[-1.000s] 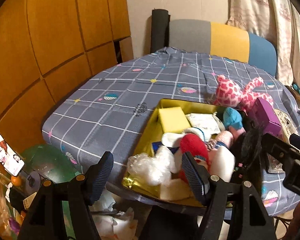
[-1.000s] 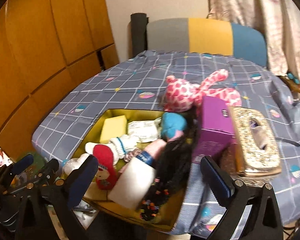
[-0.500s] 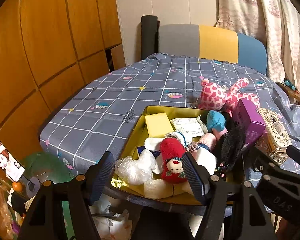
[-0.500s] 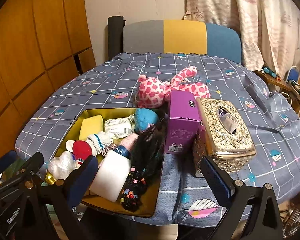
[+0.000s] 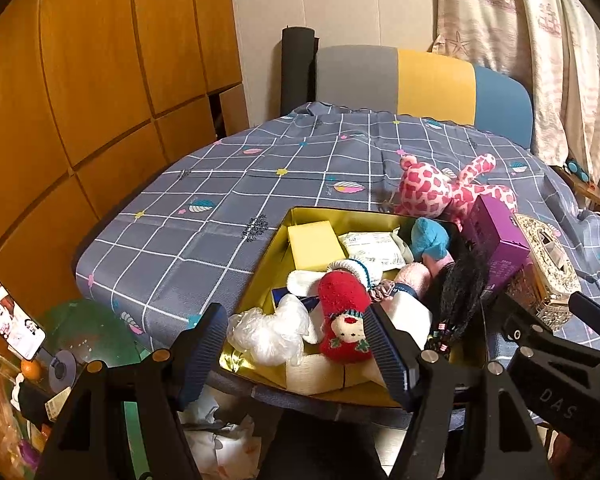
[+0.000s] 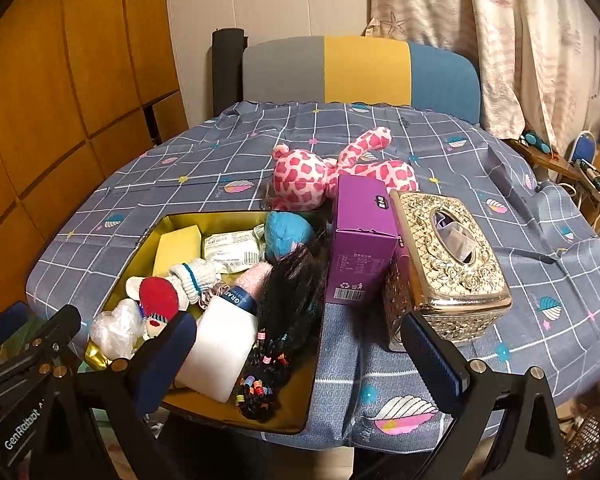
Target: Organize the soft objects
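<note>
Two tools, the left tool (image 5: 290, 346) and the right tool (image 6: 300, 350), have their jaws wide apart, holding nothing, above the gold box (image 6: 148, 238) of soft toys on the worktop (image 6: 420, 148).

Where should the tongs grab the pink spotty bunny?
Probably its narrow middle, coming from above. The pink spotty bunny lies flat on the tablecloth behind the purple box, so a low approach from the near side looks blocked. The round head looks bulkier for the tongs.
</note>
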{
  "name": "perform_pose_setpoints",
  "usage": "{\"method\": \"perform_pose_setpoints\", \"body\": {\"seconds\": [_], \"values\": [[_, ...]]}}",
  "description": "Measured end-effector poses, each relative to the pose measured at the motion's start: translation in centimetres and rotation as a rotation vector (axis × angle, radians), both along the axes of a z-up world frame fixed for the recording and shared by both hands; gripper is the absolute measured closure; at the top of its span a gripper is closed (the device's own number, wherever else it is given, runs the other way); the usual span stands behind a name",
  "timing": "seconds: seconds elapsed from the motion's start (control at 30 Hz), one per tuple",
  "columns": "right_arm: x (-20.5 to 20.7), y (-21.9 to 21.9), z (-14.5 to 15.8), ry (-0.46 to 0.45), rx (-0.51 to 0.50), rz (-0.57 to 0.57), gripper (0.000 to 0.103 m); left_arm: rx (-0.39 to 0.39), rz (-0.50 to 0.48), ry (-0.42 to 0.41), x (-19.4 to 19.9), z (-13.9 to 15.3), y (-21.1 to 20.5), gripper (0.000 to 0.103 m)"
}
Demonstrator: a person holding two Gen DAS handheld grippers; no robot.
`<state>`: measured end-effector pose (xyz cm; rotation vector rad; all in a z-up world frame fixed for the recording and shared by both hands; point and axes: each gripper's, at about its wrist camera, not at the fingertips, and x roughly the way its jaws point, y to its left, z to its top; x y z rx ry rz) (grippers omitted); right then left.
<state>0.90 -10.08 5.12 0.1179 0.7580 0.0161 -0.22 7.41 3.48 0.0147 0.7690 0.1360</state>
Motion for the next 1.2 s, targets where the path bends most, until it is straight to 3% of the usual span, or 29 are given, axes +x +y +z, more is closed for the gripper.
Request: {"method": "perform_pose_setpoints", "body": {"seconds": [1.2], "values": [[0.38, -0.07, -0.54, 0.022, 0.014, 0.021, 0.000, 0.016, -0.011, 0.016, 0.44, -0.56, 0.13, 0.031]]}}
